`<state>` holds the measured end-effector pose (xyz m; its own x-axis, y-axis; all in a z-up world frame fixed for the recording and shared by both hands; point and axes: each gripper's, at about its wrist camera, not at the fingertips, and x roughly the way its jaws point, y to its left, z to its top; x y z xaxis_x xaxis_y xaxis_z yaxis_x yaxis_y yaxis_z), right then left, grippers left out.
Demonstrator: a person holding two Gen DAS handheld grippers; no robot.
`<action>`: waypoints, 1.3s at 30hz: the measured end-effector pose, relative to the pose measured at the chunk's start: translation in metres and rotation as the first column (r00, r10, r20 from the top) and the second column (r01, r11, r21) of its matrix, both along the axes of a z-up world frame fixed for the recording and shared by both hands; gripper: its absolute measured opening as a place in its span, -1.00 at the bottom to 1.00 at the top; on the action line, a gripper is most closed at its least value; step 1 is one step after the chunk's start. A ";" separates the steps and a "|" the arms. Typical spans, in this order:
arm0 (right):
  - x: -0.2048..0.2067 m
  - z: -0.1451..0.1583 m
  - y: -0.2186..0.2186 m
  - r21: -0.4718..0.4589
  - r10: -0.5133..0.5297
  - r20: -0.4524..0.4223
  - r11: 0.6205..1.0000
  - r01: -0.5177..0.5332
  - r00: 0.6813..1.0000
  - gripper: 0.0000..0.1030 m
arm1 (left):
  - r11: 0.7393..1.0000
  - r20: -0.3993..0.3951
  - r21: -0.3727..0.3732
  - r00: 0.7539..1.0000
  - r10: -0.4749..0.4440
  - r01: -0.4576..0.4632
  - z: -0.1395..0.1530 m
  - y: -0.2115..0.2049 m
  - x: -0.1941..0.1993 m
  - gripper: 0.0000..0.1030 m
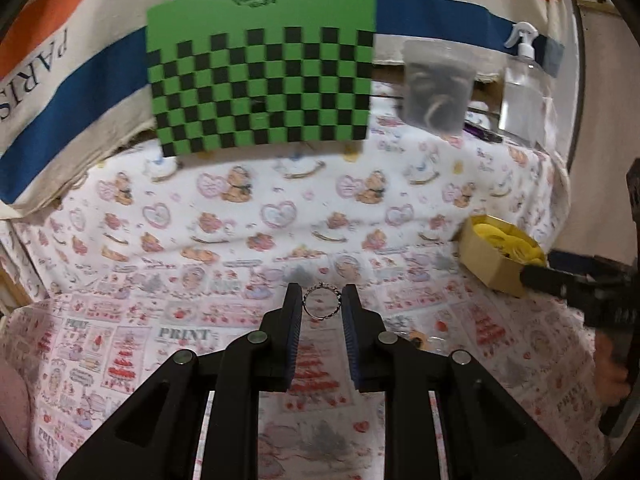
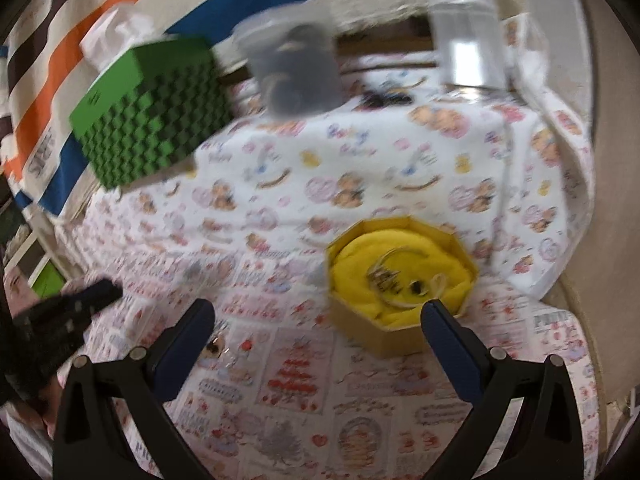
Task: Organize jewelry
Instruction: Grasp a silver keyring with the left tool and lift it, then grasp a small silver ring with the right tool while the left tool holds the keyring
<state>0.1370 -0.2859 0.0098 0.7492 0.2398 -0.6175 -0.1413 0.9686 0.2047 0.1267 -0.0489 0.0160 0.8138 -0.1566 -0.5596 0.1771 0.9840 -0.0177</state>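
1. Left gripper (image 1: 322,300): its jaws are closed on a small silver ring (image 1: 322,301). The ring is pinched across its width near the fingertips and stands on edge, its open face toward the left wrist camera. It is held clear of the printed tablecloth (image 1: 240,232).

2. Landmark: the octagonal jewelry box (image 2: 384,332) with the yellow cloth lining (image 2: 360,256). From the held ring, the box lies forward and well to the right, near the right edge of the table.

3. Right gripper (image 2: 320,320): its jaws stand wide apart with nothing between them. It hovers just in front of the box, whose near wall lies between the fingertips in the right wrist view. This gripper is the nearer of the two to the box.

4. Box contents: several pieces, including what appear to be a bangle and a chain, lie on the lining. Blur prevents closer identification.

5. Judgement: the coming move depends on carrying the ring rightward and forward over the box's near rim. The empty right gripper occupies that approach and may need to yield.

6. Behind the box, at the table's far edge: a green checkered box (image 1: 260,80), a clear plastic cup (image 1: 436,88) and a spray bottle (image 1: 524,84).
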 end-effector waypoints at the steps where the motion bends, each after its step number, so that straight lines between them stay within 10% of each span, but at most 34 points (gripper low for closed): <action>1: 0.001 -0.004 0.008 -0.003 0.037 -0.016 0.999 -0.037 0.999 0.86 | 1.000 0.005 0.008 1.000 0.016 -0.016 0.000 0.001 0.001 -0.63; 12: 0.009 -0.044 0.065 -0.127 0.229 -0.182 0.959 -0.254 0.956 -0.40 | 0.994 -0.022 -0.038 0.994 0.106 -0.107 -0.007 0.024 0.013 -0.63; 30: 0.050 -0.053 0.080 -0.251 0.090 -0.206 0.958 -0.142 0.974 -0.54 | 0.989 -0.015 -0.065 0.991 0.136 -0.136 -0.003 0.034 0.012 -0.63; 39: 0.063 -0.043 0.070 -0.048 0.056 -0.270 0.996 -0.071 0.961 -0.56 | 0.989 -0.010 -0.067 0.991 0.132 -0.133 -0.002 0.033 0.011 -0.63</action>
<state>0.1999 -0.2160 -0.0329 0.5385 0.2401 -0.8077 -0.1503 0.9705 0.1883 0.1376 -0.0159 0.0140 0.8267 -0.0849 -0.5563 0.0448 0.9953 -0.0853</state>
